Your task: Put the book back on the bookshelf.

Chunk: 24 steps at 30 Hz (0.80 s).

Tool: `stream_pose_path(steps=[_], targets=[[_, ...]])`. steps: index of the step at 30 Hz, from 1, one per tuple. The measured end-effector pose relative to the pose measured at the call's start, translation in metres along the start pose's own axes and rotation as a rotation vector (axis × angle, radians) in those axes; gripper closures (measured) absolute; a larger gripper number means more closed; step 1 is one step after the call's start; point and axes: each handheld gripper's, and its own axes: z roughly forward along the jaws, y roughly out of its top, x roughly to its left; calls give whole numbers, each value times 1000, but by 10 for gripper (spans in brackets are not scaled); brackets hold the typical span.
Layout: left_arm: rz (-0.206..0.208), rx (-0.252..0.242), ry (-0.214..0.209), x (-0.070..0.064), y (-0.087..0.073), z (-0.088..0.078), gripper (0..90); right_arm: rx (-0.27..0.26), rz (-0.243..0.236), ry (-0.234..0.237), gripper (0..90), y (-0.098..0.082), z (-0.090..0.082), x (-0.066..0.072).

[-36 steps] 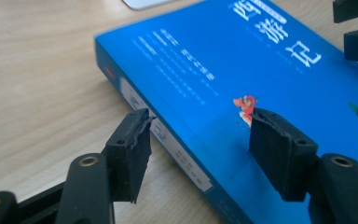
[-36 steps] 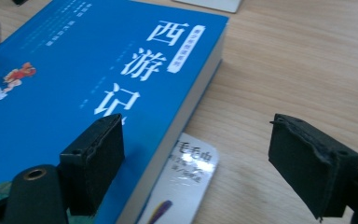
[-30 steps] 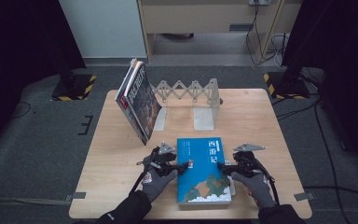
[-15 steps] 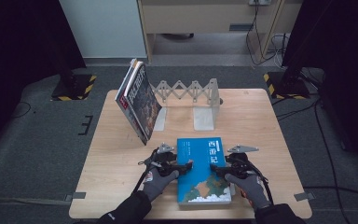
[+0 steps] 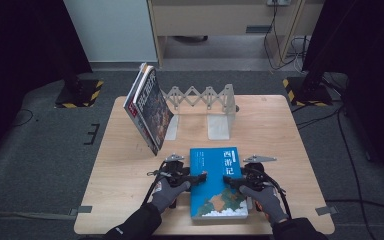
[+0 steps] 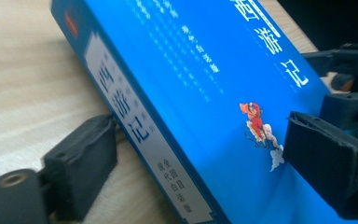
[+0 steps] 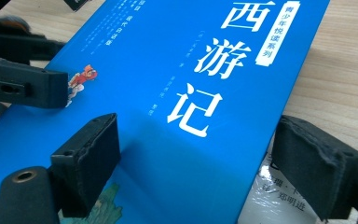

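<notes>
Left tool [image 5: 200, 176] lowered, jaws just opened astride blue book [image 5: 217, 185] edge

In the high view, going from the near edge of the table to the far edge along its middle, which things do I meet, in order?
blue book, lying flat near the front edge → grey bookend plate → grey folding rack along the far edge.
</notes>
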Motion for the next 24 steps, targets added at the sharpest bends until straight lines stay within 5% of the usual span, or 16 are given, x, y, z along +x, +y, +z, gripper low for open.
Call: stream_pose_path(steps=[7,18,24], targets=[[6,-12,-6,0,-1,1,83,34,5,22,59,0,5,1],[41,-17,-12,-2,-3,4,31,35,13,32,57,-1,6,0],[17,-9,-30,3,-1,1,68,35,14,34,61,-1,6,0]])
